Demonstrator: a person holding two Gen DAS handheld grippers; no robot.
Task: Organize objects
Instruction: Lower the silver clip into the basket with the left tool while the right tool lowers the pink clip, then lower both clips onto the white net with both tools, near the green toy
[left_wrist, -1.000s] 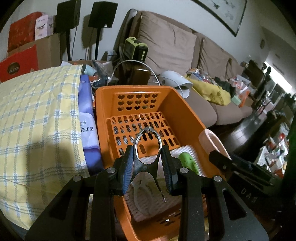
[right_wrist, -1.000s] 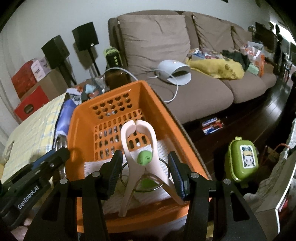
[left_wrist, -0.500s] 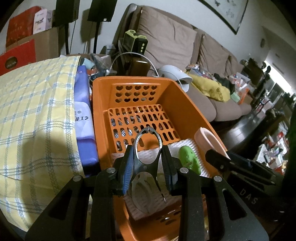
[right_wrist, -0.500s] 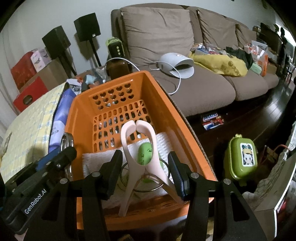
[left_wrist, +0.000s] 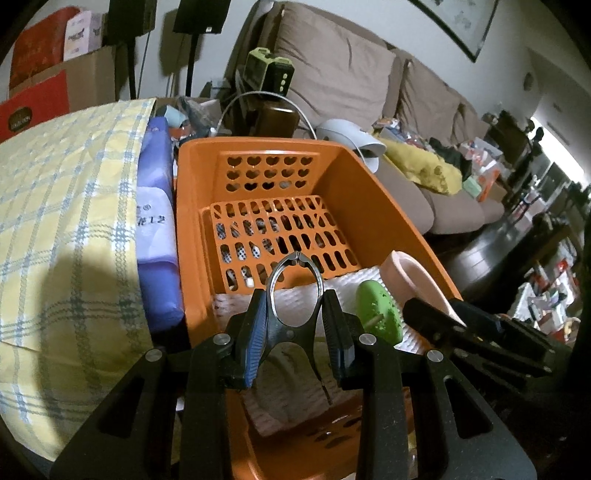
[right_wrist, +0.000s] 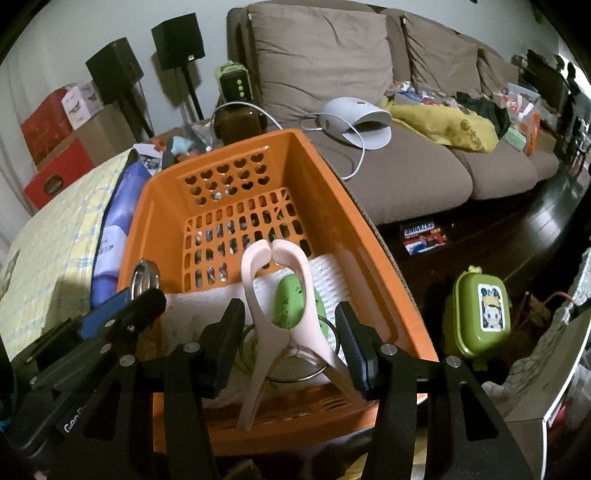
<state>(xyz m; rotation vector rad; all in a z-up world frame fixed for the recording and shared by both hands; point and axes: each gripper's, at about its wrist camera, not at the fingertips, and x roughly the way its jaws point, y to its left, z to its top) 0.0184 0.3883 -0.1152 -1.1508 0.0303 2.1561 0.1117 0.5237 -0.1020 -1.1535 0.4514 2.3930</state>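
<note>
My left gripper (left_wrist: 295, 325) squeezes a shiny metal clip (left_wrist: 293, 295) over the orange basket (left_wrist: 376, 206). My right gripper (right_wrist: 291, 343) squeezes a big pink clip (right_wrist: 275, 317) over the same basket. Under them, a green toy (right_wrist: 286, 306) lies on a white cloth (right_wrist: 207, 306) inside the basket.
</note>
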